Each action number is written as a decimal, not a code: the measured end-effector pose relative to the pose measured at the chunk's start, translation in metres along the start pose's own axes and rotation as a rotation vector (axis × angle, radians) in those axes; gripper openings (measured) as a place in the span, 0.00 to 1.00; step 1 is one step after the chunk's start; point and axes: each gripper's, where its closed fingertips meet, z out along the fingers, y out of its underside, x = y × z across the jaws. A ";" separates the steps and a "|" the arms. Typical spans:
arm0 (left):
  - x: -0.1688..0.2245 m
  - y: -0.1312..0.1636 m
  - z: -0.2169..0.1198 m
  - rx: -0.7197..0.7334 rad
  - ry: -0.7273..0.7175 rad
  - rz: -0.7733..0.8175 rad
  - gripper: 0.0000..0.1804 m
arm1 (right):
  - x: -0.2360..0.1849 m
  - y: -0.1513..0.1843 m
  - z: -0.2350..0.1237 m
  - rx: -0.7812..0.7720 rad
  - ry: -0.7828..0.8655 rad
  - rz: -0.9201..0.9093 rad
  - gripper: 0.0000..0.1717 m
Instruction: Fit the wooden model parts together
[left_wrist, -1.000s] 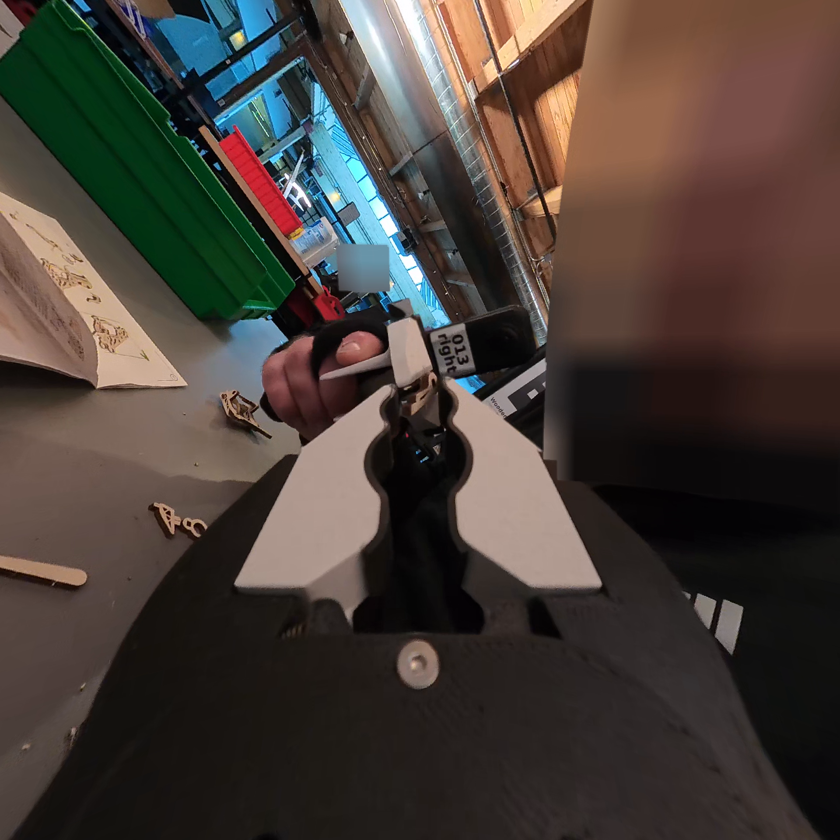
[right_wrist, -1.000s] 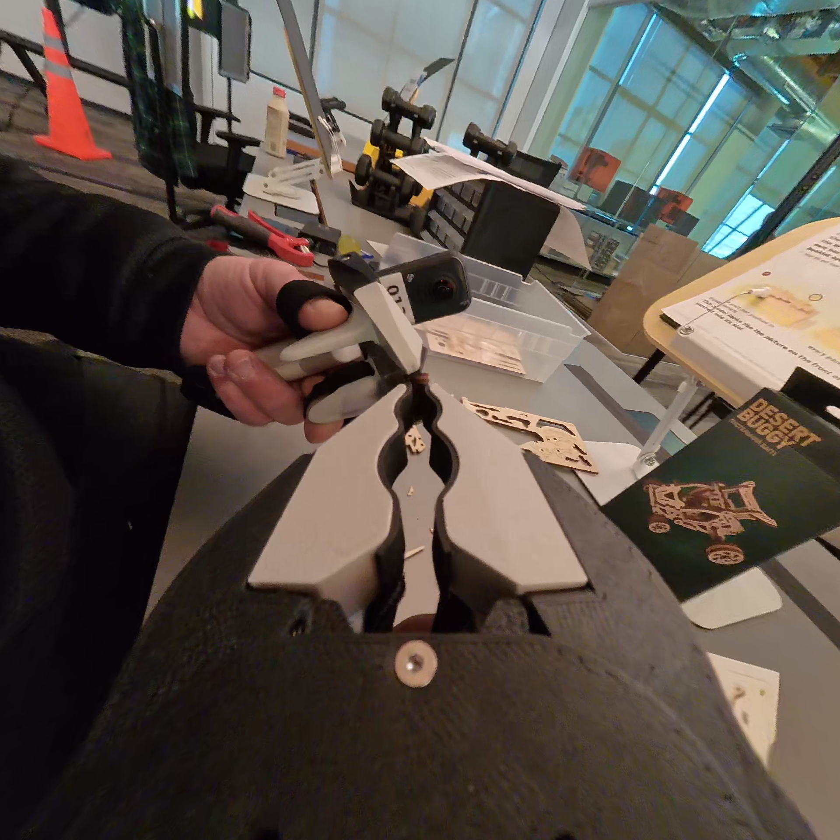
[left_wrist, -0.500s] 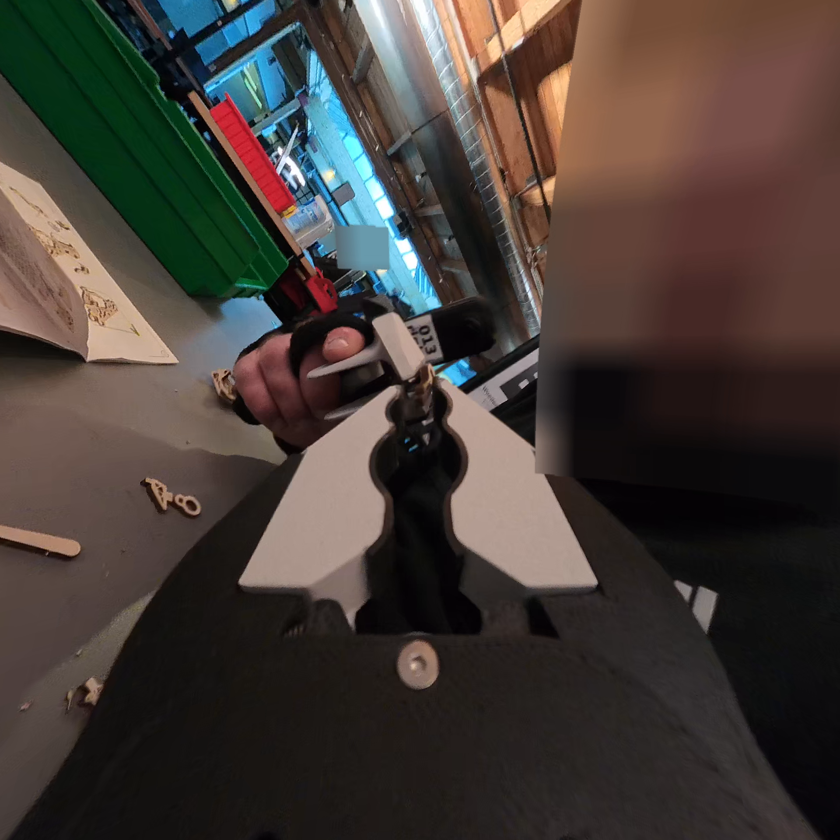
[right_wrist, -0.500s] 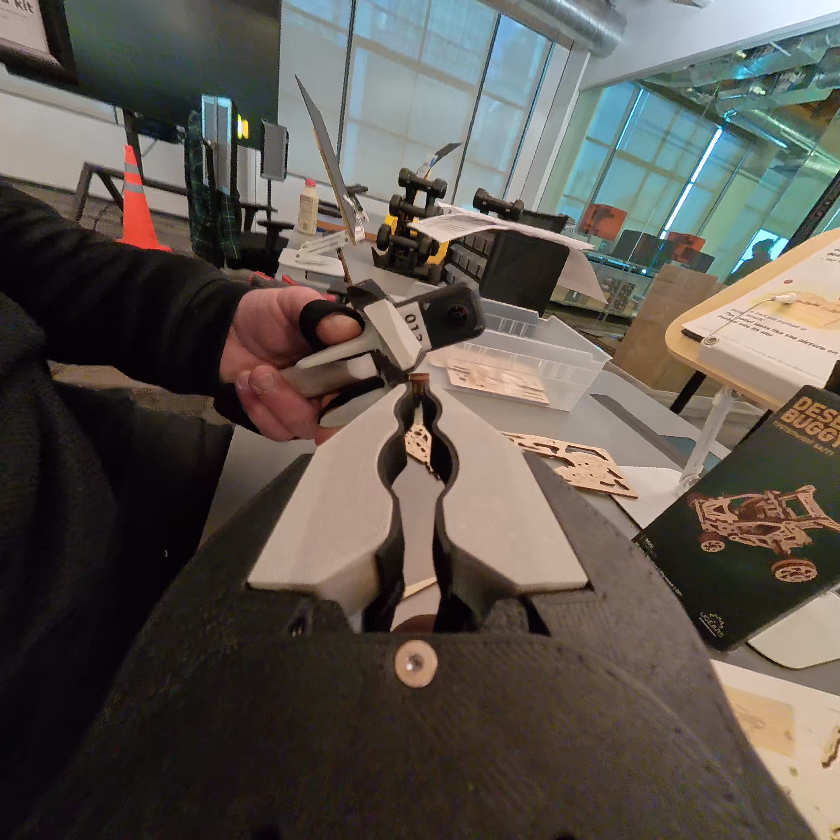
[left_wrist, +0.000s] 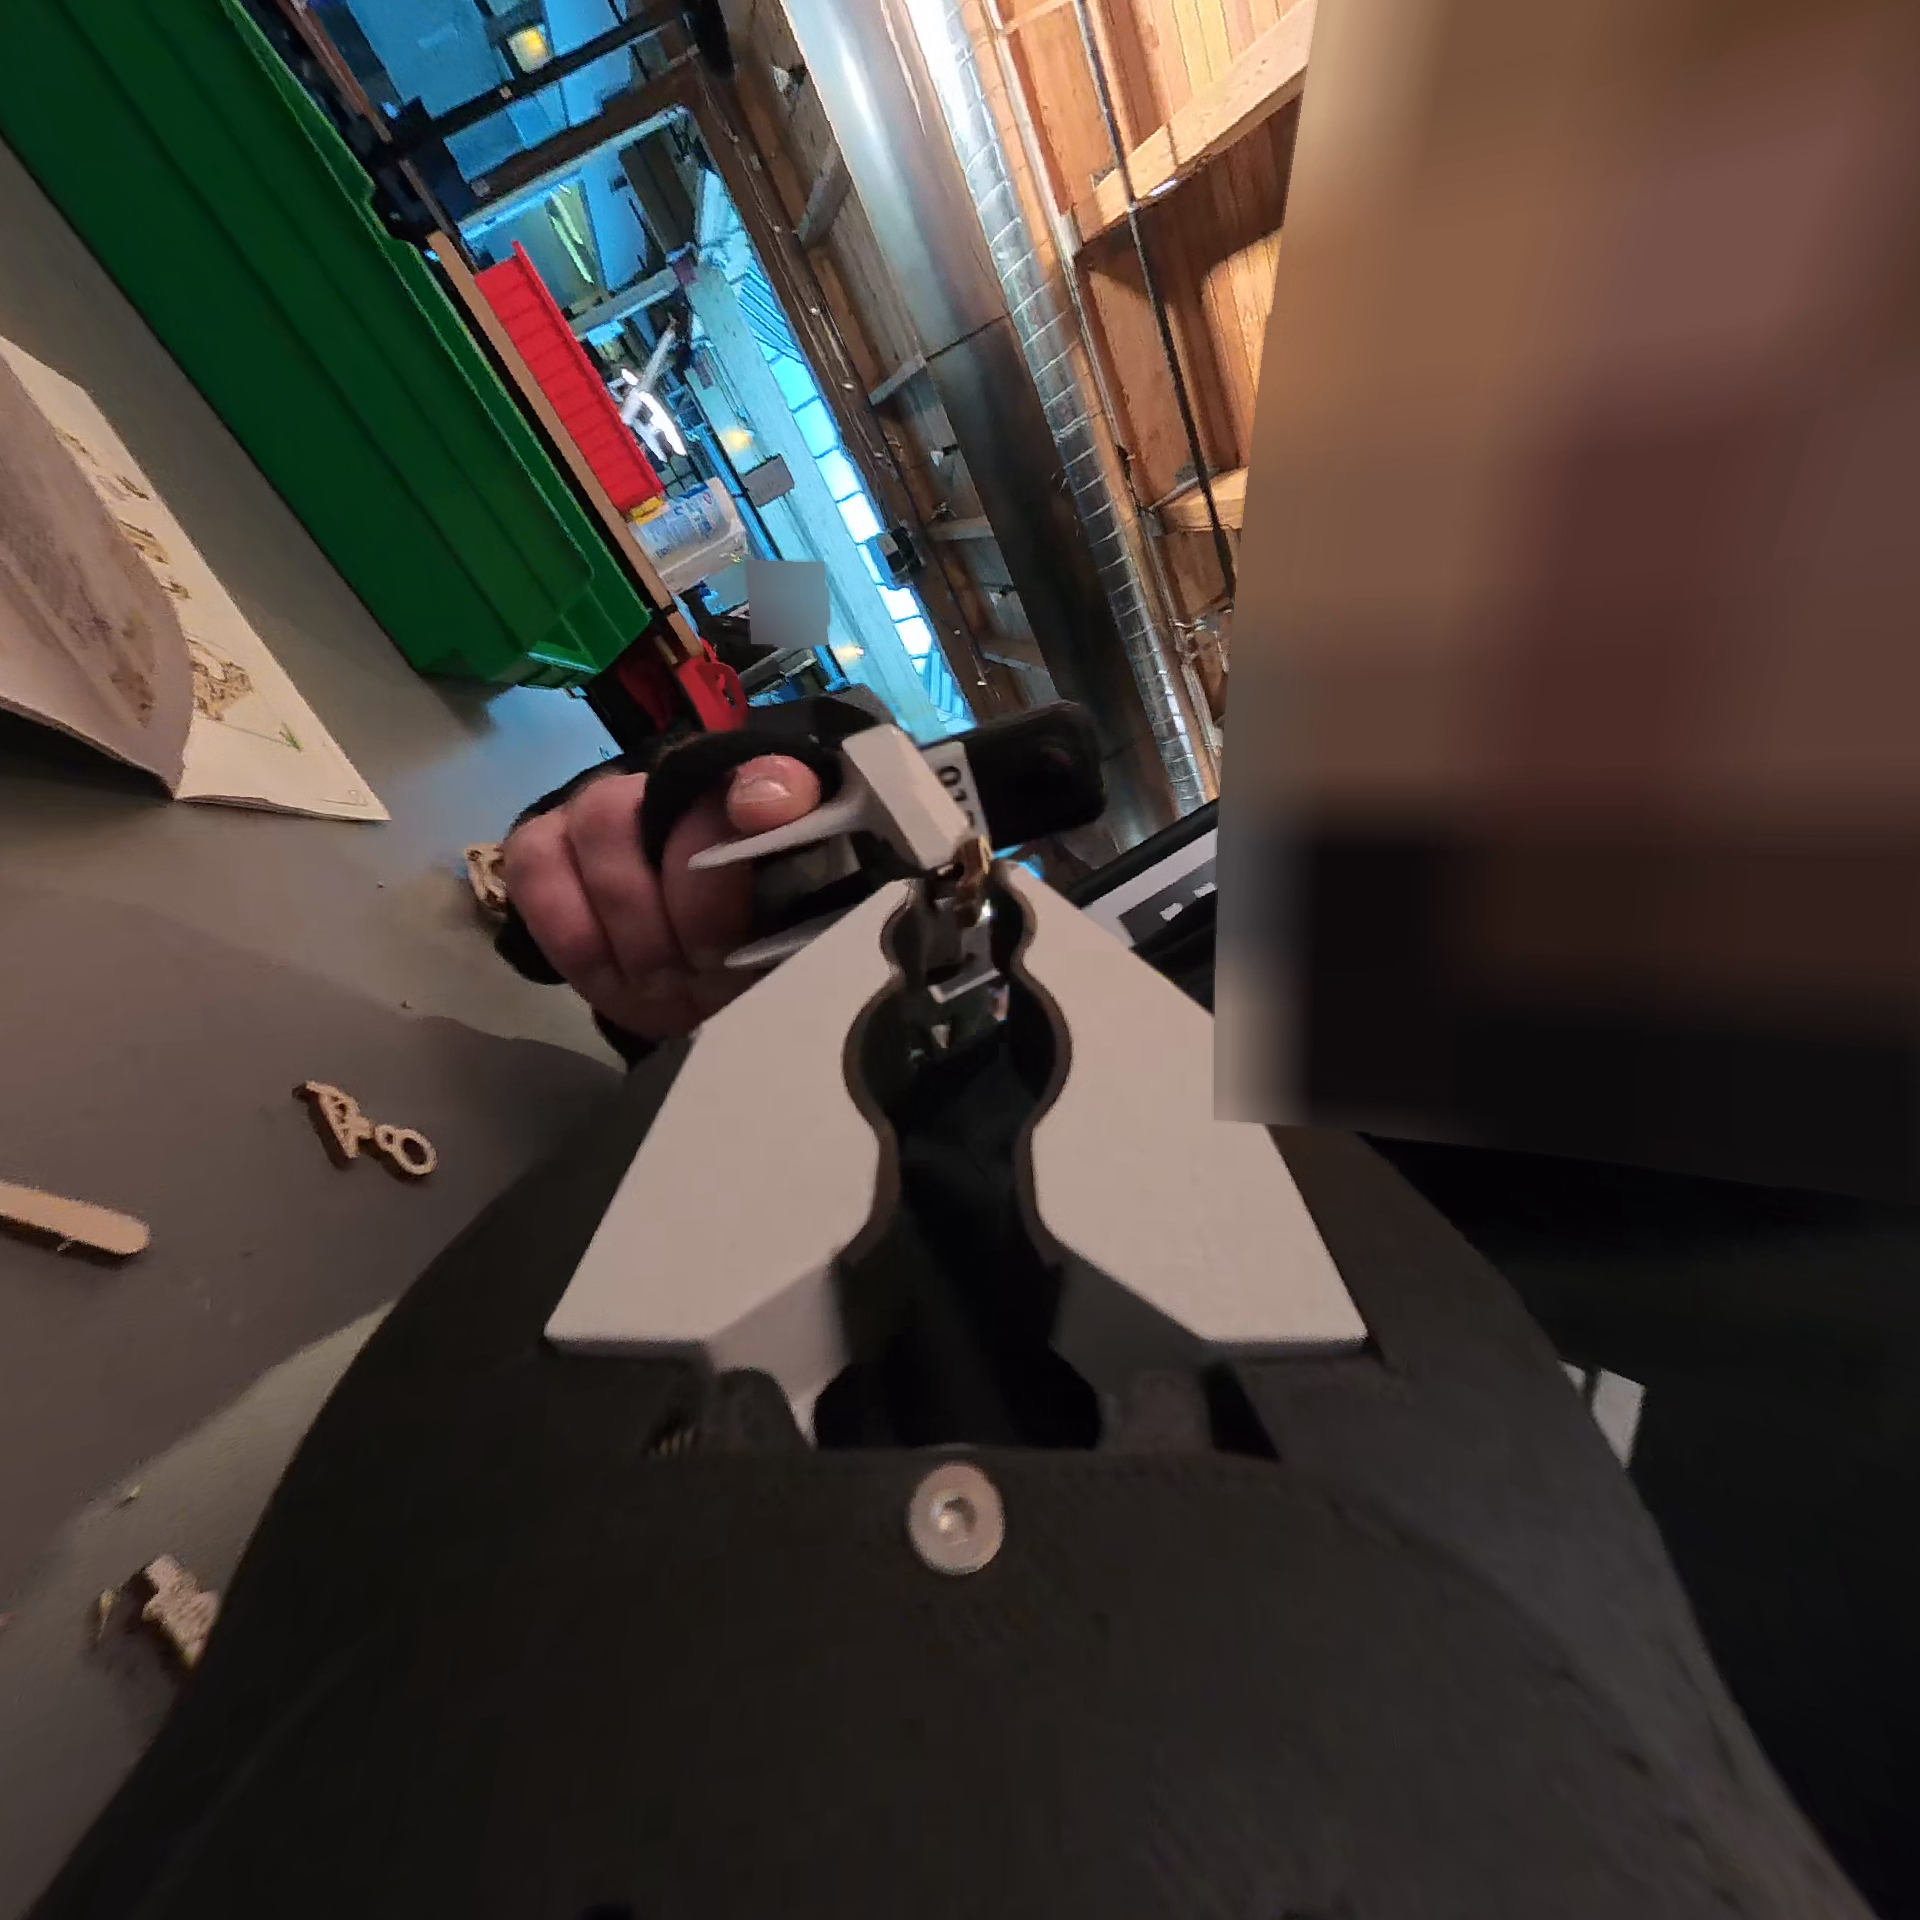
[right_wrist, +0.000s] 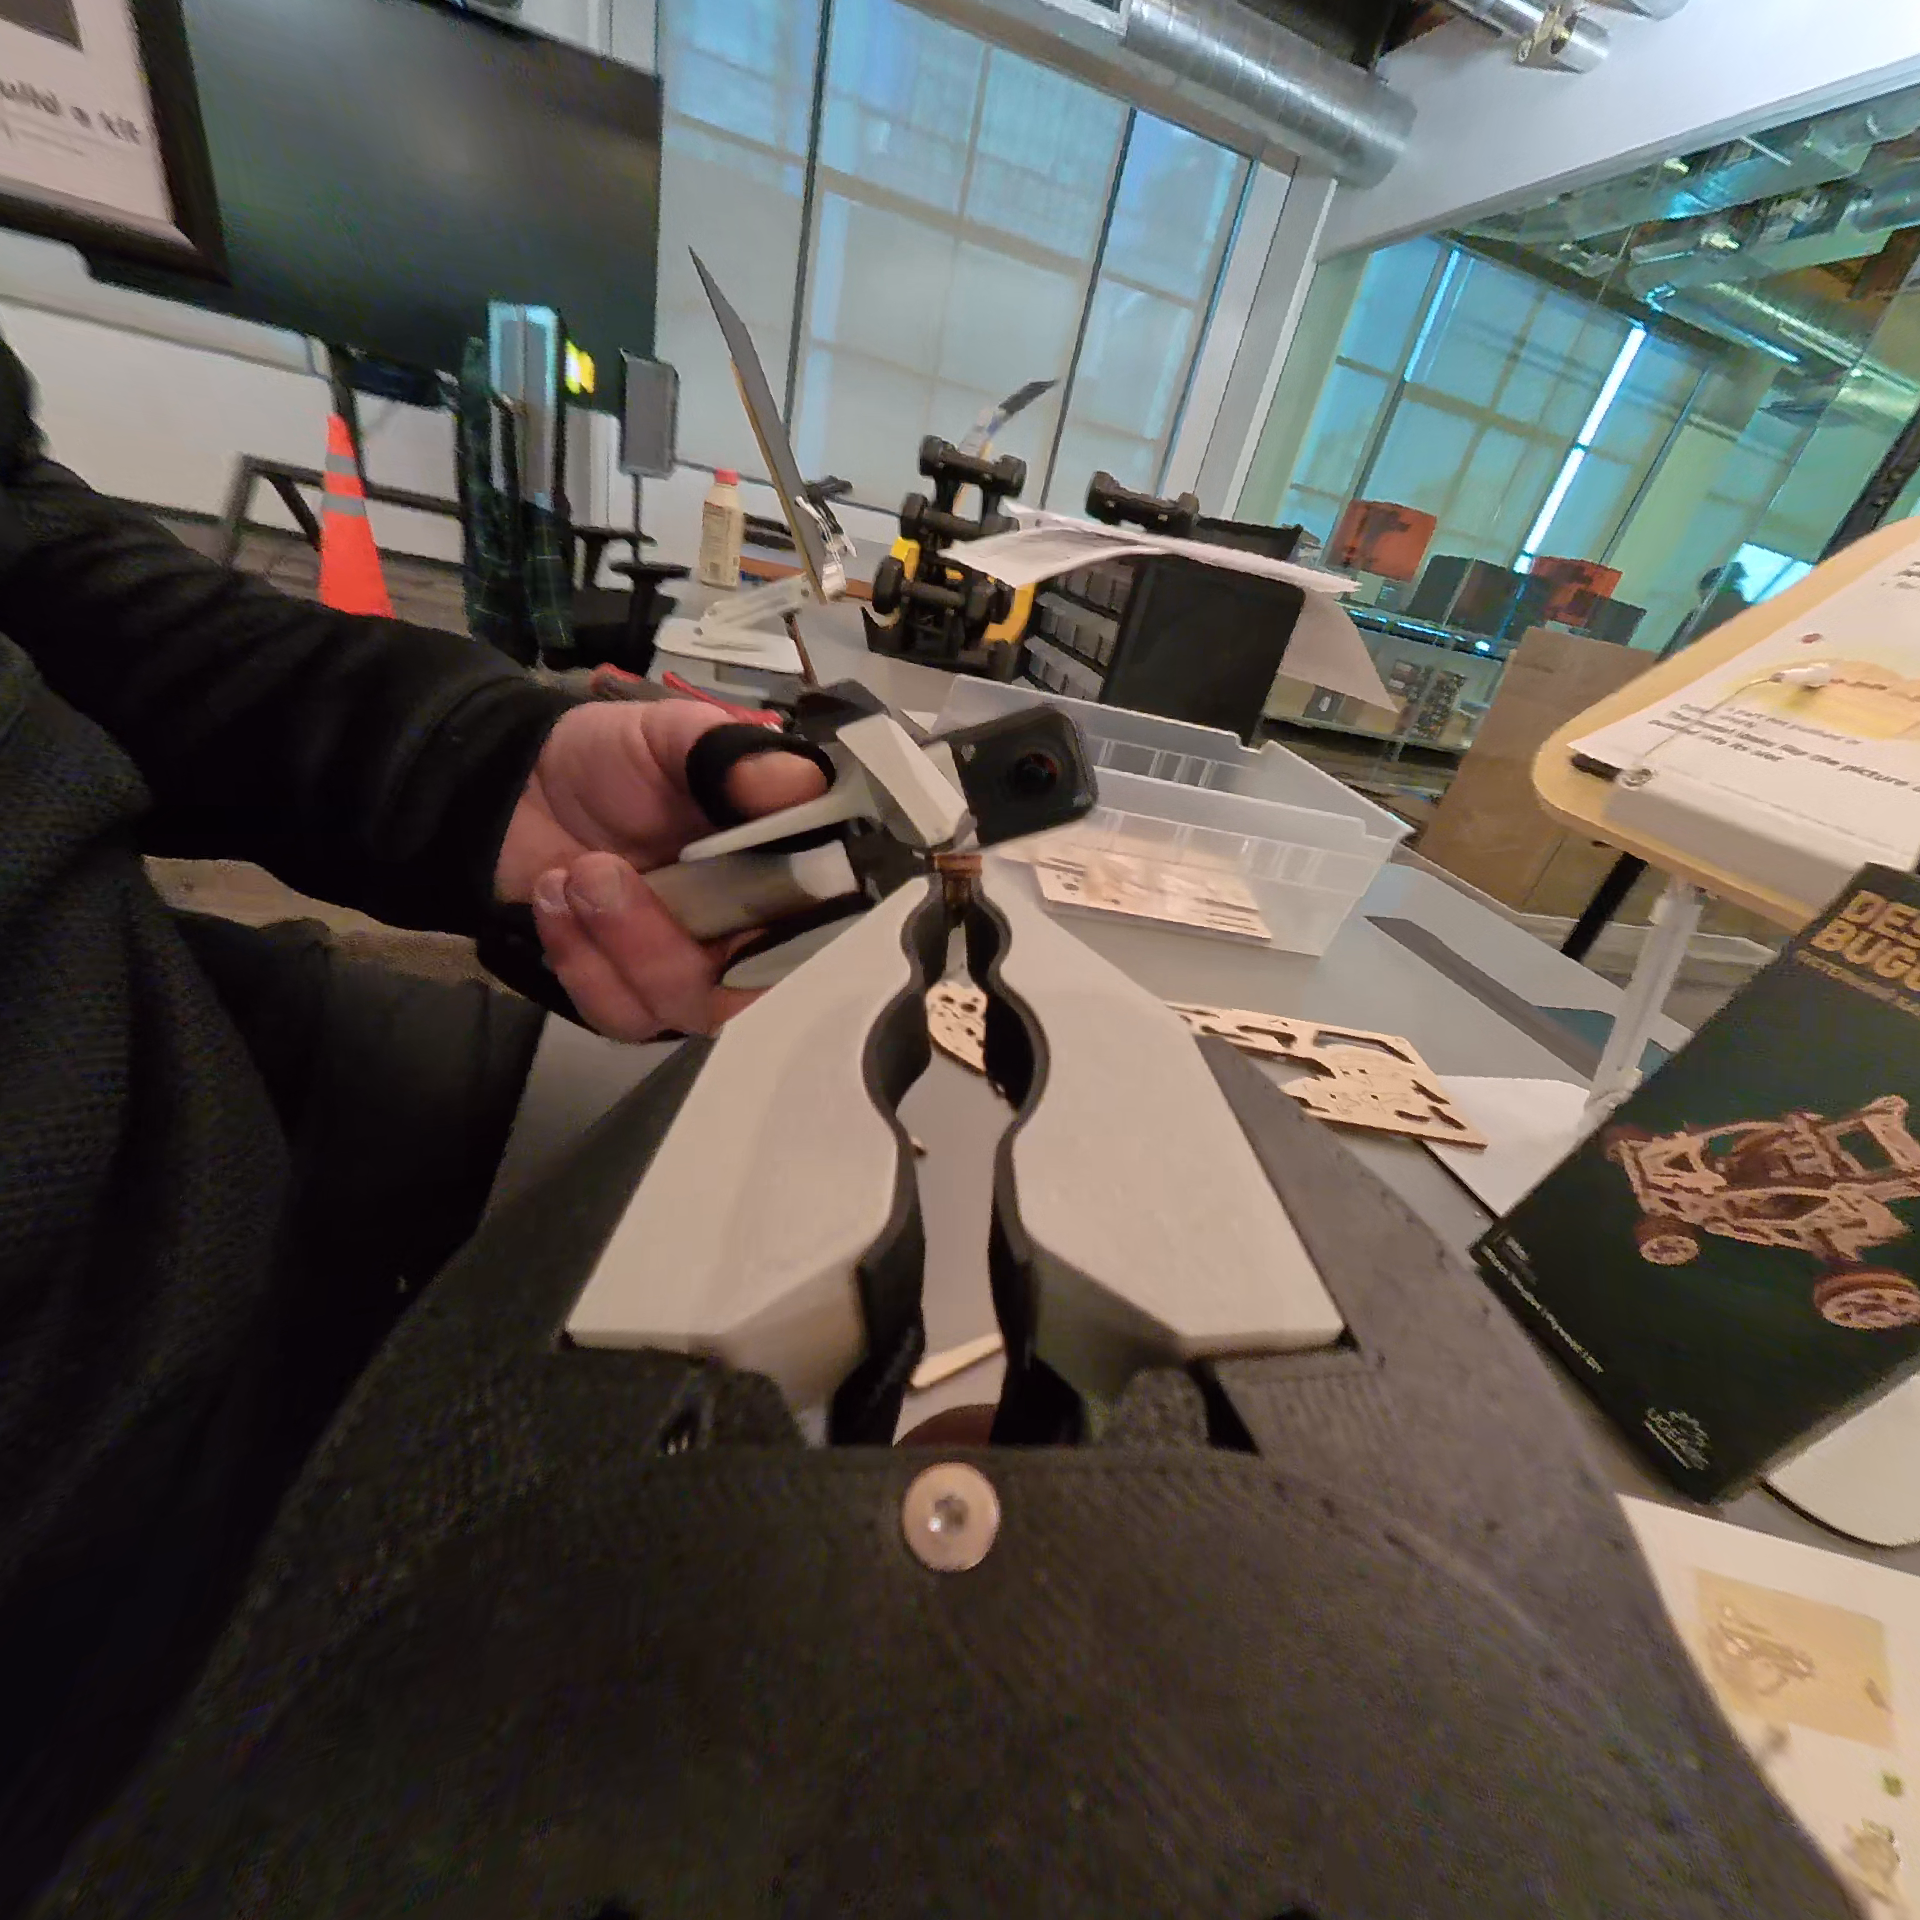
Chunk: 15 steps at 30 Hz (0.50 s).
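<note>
Both grey-fingered grippers are meeting tip to tip above the grey table (right_wrist: 1455, 935). The right gripper (right_wrist: 954, 906) is pinching a flat pale laser-cut wooden piece (right_wrist: 961, 1023); the left gripper (left_wrist: 961, 904) is pinching a small tan wooden part (left_wrist: 971, 873).

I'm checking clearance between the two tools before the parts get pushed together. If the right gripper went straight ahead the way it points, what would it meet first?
Most likely the left gripper: its fingertips sit right beyond the right gripper, which is shut on a flat wooden piece. They look almost touching, though depth is uncertain.
</note>
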 end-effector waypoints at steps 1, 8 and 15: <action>-0.001 0.000 -0.001 -0.004 -0.010 0.010 0.05 | 0.000 0.002 0.001 -0.012 0.007 -0.009 0.00; 0.001 0.003 -0.007 -0.075 -0.047 0.112 0.04 | -0.002 0.003 0.006 -0.070 0.024 -0.045 0.02; 0.007 0.000 -0.007 -0.023 0.039 0.126 0.02 | -0.002 -0.003 0.008 -0.073 0.022 0.018 0.05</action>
